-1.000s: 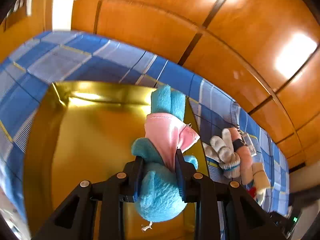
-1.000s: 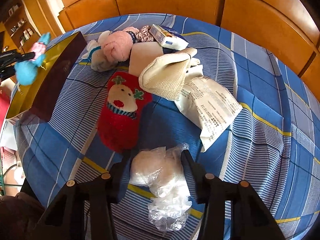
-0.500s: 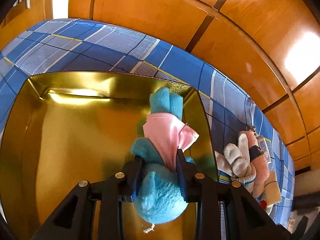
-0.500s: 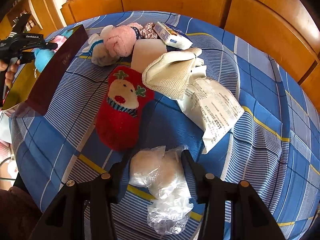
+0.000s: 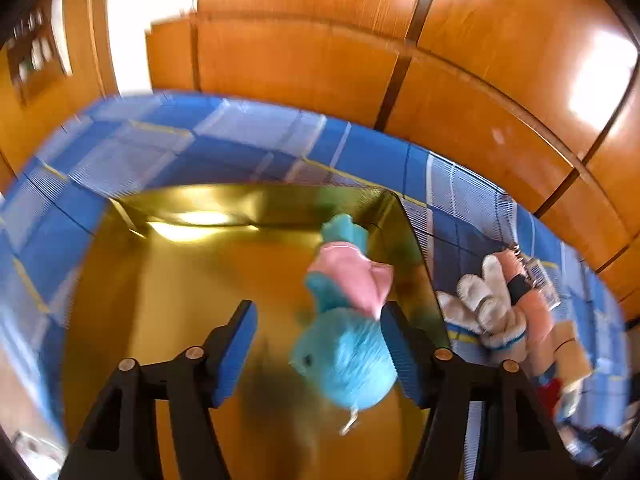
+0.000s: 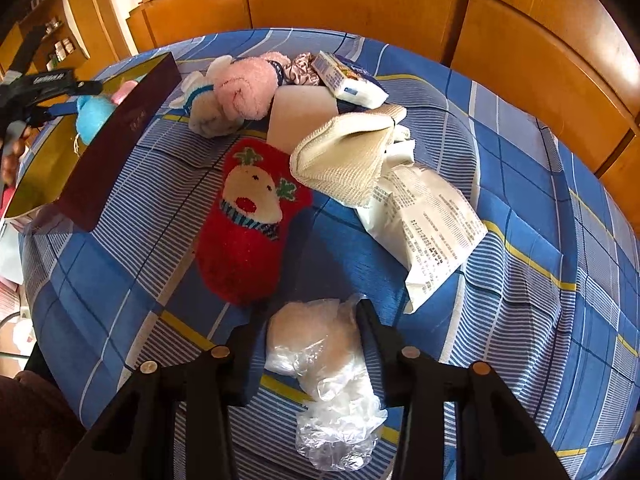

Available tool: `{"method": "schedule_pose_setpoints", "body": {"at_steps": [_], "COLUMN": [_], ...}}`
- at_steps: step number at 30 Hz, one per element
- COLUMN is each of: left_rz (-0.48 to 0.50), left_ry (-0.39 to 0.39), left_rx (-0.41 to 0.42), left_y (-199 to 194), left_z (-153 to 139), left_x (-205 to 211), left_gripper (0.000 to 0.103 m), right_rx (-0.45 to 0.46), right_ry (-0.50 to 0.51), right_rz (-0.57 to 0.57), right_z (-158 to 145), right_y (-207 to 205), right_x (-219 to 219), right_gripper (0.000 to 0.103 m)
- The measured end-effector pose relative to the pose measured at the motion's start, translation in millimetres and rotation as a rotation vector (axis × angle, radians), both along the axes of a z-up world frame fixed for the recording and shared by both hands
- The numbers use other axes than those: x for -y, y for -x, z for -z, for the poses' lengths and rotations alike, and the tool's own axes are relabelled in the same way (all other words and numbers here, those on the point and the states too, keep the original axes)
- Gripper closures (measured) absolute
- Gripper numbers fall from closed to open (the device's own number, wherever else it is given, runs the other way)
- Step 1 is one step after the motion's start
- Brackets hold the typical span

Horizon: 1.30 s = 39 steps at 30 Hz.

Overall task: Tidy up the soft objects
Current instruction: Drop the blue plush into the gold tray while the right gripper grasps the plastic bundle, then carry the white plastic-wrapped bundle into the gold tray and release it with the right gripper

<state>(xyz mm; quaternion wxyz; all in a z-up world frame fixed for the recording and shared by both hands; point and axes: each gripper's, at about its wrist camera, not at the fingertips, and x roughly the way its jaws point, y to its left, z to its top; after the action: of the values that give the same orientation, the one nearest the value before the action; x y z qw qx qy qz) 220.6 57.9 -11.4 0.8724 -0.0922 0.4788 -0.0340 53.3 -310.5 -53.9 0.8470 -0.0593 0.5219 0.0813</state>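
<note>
My left gripper (image 5: 318, 320) is open over the gold box (image 5: 168, 280). The blue plush toy with a pink cloth (image 5: 344, 336) is loose between the jaws, against the right finger, dropping into the box. It also shows in the right wrist view (image 6: 94, 114) inside the box (image 6: 116, 152). My right gripper (image 6: 308, 320) is shut on a clear plastic bag with a soft pale object (image 6: 320, 356), low over the blue checked cloth (image 6: 520, 280).
On the cloth lie a red reindeer sock (image 6: 248, 224), a pink and white plush (image 6: 236, 88), a beige knitted cloth (image 6: 348, 152), a printed white pouch (image 6: 432, 228), a tissue pack (image 6: 348, 78) and a pale flat pad (image 6: 300, 114). Wooden panels stand behind.
My left gripper opened and let go of the blue plush toy, which drops into the gold box. The right gripper stays shut on the plastic bag.
</note>
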Motion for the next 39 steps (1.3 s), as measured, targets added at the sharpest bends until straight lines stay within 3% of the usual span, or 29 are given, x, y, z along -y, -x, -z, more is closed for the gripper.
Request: {"method": "schedule_pose_setpoints", "body": {"at_steps": [7, 11, 12, 13, 16, 19, 23, 27, 33, 37, 38, 39], "left_rz": [-0.002, -0.001, -0.001, 0.000, 0.002, 0.005, 0.013, 0.017, 0.020, 0.022, 0.022, 0.021], "left_ry": [-0.182, -0.208, -0.202, -0.196, -0.193, -0.180, -0.176, -0.148, -0.122, -0.114, -0.111, -0.107], "left_rx": [0.167, 0.207, 0.211, 0.212, 0.212, 0.203, 0.205, 0.209, 0.205, 0.205, 0.204, 0.204], "left_y": [64.0, 94.9, 101.9, 107.8, 122.4, 130.4, 137.7, 143.7, 150.3, 154.2, 154.6, 155.0], "left_z": [-28.5, -33.4, -33.6, -33.9, -34.5, -31.6, -31.1, -32.8, -32.8, -32.6, -32.5, -32.8], "left_x": [-0.7, -1.6, -2.3, -2.8, 0.9, 4.3, 6.8, 4.5, 0.9, -1.1, -2.0, -2.8], "left_gripper": [0.024, 0.024, 0.024, 0.024, 0.024, 0.024, 0.024, 0.021, 0.021, 0.021, 0.021, 0.021], "right_rx": [0.041, 0.040, 0.053, 0.072, 0.111, 0.062, 0.044, 0.036, -0.007, -0.045, -0.053, -0.057], "right_ry": [-0.049, -0.054, -0.077, -0.106, -0.136, -0.091, -0.133, -0.099, -0.028, 0.084, 0.087, 0.080], "right_rz": [0.018, 0.017, 0.006, -0.011, -0.048, -0.047, -0.018, 0.014, -0.007, 0.019, 0.031, 0.035], "right_z": [-11.6, -11.4, -14.9, -19.9, -27.4, -15.0, -15.2, -13.5, -6.2, 3.7, 4.2, 3.9], "right_y": [2.0, 2.6, 3.5, 5.5, 8.4, 3.7, 0.7, 1.9, 4.3, 5.5, 5.8, 6.7], "right_x": [8.6, 7.1, 6.5, 3.4, -4.1, -7.6, -0.3, 4.5, -2.2, -5.6, -3.0, -1.2], "right_gripper": [0.069, 0.071, 0.084, 0.090, 0.090, 0.089, 0.084, 0.060, 0.046, 0.046, 0.050, 0.066]}}
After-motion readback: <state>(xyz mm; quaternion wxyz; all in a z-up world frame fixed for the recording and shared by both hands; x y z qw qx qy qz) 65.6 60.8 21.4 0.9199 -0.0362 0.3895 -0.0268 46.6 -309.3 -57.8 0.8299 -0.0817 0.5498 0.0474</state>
